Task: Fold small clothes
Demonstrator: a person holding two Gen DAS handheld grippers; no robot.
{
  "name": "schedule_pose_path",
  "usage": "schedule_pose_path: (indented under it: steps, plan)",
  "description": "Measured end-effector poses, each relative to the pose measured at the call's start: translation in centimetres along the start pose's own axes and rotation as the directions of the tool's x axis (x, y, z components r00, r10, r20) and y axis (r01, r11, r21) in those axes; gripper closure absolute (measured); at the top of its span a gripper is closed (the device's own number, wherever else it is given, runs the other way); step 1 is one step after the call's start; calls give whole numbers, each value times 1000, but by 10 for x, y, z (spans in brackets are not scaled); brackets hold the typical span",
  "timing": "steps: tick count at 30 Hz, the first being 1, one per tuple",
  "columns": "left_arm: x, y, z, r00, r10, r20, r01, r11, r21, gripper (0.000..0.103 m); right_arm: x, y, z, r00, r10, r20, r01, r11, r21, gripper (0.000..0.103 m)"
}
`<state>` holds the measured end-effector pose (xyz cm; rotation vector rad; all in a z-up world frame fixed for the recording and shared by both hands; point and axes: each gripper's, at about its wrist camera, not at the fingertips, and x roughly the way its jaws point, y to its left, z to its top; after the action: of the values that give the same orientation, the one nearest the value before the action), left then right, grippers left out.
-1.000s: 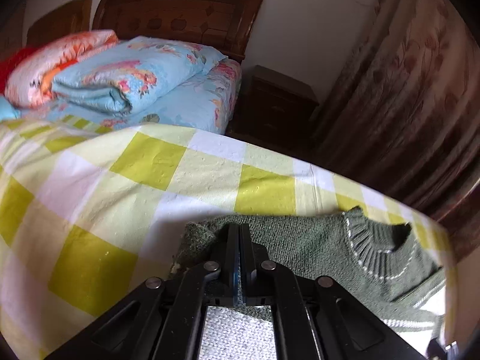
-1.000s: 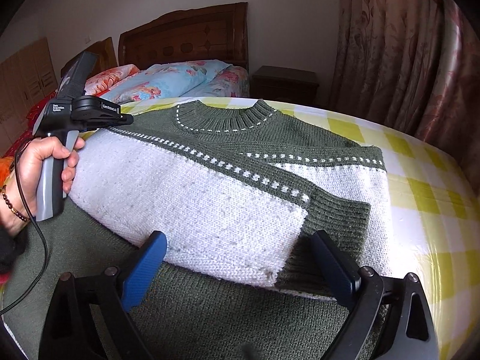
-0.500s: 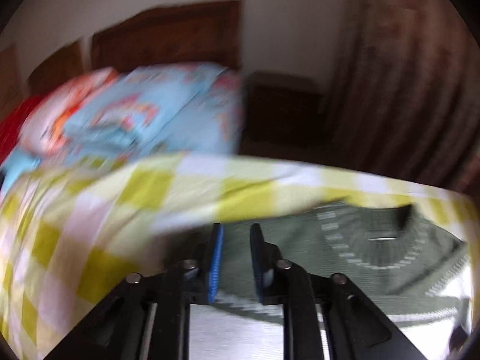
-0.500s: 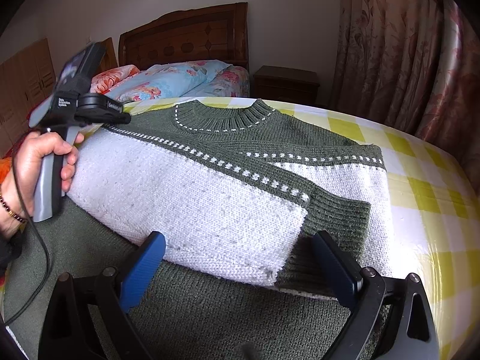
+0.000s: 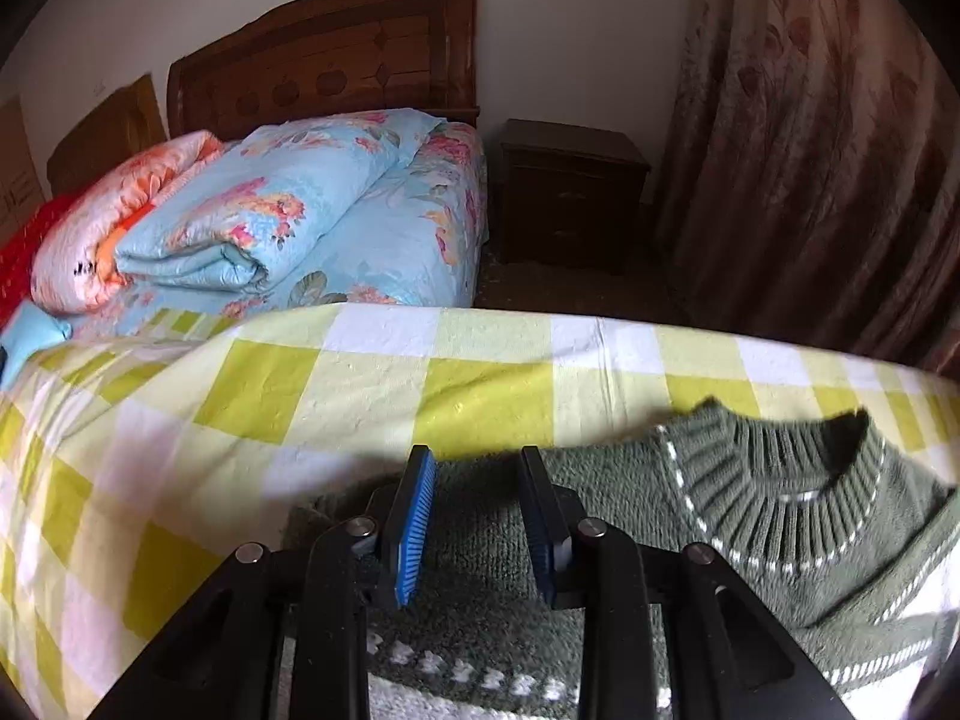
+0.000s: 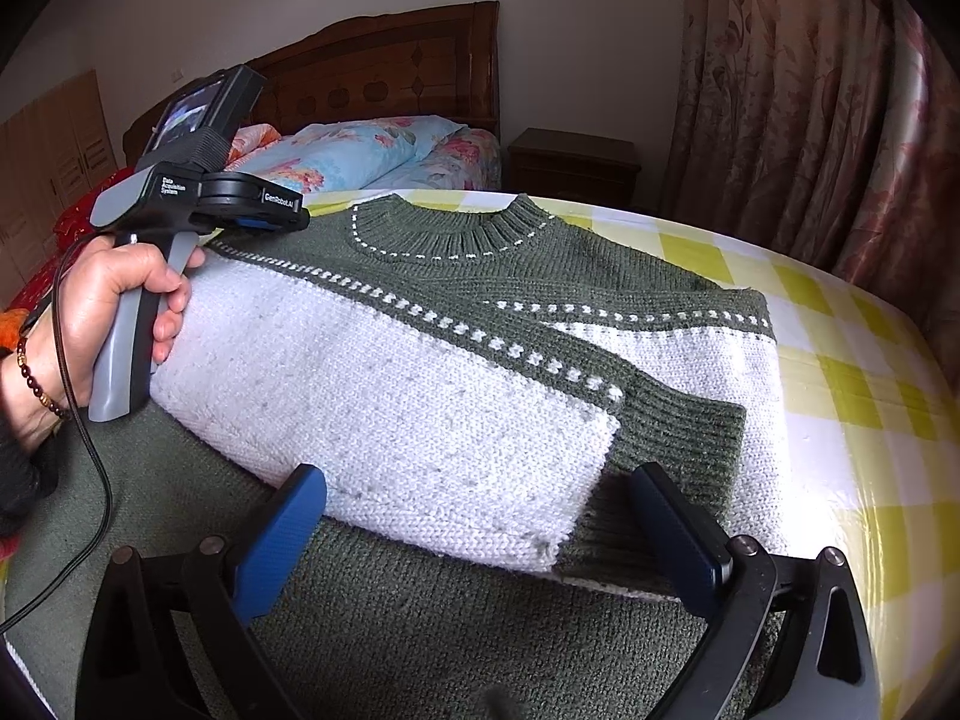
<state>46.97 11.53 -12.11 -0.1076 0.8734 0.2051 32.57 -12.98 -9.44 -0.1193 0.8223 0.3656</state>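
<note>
A green and white knit sweater [image 6: 492, 324] lies on a yellow checked cloth [image 6: 852, 372], both sleeves folded across its front. In the left wrist view its shoulder and ribbed collar [image 5: 780, 492] show. My left gripper [image 5: 477, 468] is open and empty, just above the sweater's left shoulder; it also shows hand-held in the right wrist view [image 6: 300, 217]. My right gripper [image 6: 474, 495] is wide open and empty, low over the sweater's green lower part, near the folded white sleeve end [image 6: 456, 468].
A bed with folded floral quilts [image 5: 252, 222] and a wooden headboard [image 5: 336, 60] stands behind the cloth. A dark nightstand [image 5: 570, 192] and brown curtains [image 5: 810, 150] are at the back right. The cloth's edge [image 5: 540, 324] drops off beyond the sweater.
My left gripper let go of the sweater's shoulder, opened and lifted a little. My right gripper stayed open and still.
</note>
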Motion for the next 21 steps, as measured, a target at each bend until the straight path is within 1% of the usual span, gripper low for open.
schedule_pose_path:
  steps: [4,8,9,11,12,13,14,15,16,17,18,19,20,21]
  plan:
    - [8,7,1,1000,-28,-7,27,998,-65,72,0,0,0,1000,1,0,-1,1000,1,0]
    - [11,8,3,1000,-10,-10,10,998,-65,72,0,0,0,1000,1,-3,-1,1000,-1,0]
    - [10,8,3,1000,-17,-8,17,998,-65,72,0,0,-1,1000,-1,-4,1,1000,-2,0]
    - [4,14,1,998,-65,-12,63,994,-91,73,0,0,-1,1000,-2,-3,2,1000,-1,0]
    - [-7,17,-2,997,-82,3,82,990,-112,73,0,-1,-1,1000,-3,-3,3,1000,1,0]
    - [-26,20,-7,993,-104,48,109,985,-132,73,0,-1,-1,1000,-2,-3,2,1000,2,0]
    - [-38,20,-11,990,-125,72,134,981,-139,73,1,-1,-1,1000,-1,-4,1,1000,3,0]
    - [-57,21,-18,979,-172,106,187,971,-148,70,1,-1,0,1000,-2,-5,2,1000,3,0]
    - [-78,19,-28,963,-235,133,252,958,-138,66,1,0,0,1000,-4,-5,4,1000,2,0]
    - [-91,15,-37,953,-271,136,286,952,-109,50,1,0,0,1000,-5,-6,5,1000,1,0]
    - [-101,9,-47,950,-284,131,294,954,-62,36,2,0,0,1000,-5,-6,5,1000,1,0]
    - [-105,3,-59,958,-264,114,266,964,-1,34,2,0,0,1000,-5,-7,5,1000,1,0]
    - [-99,-2,-68,970,-231,78,228,972,54,34,2,0,0,1000,-5,-8,5,1000,1,0]
    - [-89,-3,-74,979,-199,38,195,977,87,34,2,0,0,1000,-6,-9,6,1000,0,0]
